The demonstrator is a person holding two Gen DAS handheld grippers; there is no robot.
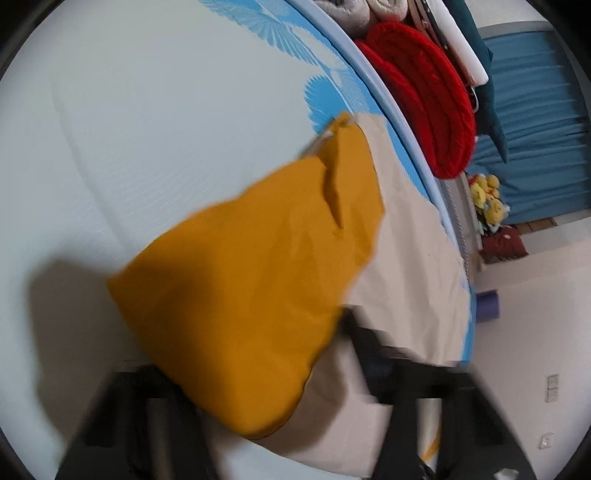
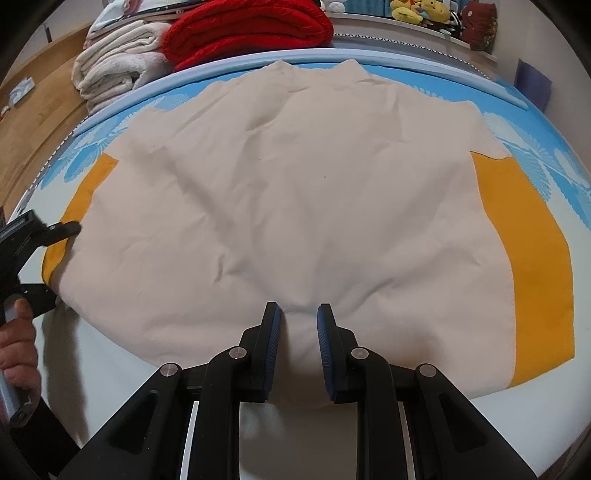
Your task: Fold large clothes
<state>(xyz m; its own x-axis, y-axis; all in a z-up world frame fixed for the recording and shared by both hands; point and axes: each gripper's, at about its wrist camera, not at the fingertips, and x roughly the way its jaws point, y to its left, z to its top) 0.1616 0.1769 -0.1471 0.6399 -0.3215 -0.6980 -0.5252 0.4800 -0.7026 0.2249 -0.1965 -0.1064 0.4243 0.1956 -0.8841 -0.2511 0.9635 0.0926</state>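
- Where the mattress (image 2: 532,122) fills the room's middle, its pale top shows a blue feather print along the far edge, and it carries everything below.
- The garment (image 2: 295,206), a large cream piece with mustard sleeves, lies spread flat across the mattress, its far hem near the blue edge and its near hem at the tongs.
- The right sleeve (image 2: 532,266) lies flat along the garment's right side; the left sleeve (image 2: 83,199) lies along the left side, and in the left wrist view it appears as a broad mustard fold (image 1: 251,295) lifted over the cream cloth.
- A folded red blanket (image 2: 251,29) and a stack of cream towels (image 2: 114,70) rest beyond the far edge of the mattress, touching each other.
- The right tongs (image 2: 299,321) point steeply down at the near hem; a pinch of cream cloth rises between the blue pads, which are clamped on it.
- The left tongs (image 2: 55,236) reach in at the left sleeve. In their own view the fingers are blurred and the mustard cloth covers the gap, so whether they are apart or clamped cannot be told.
- A person's hand (image 2: 18,343) grips the handle of the left tongs.
- Yellow plush toys (image 2: 417,11) sit on a ledge at the back.
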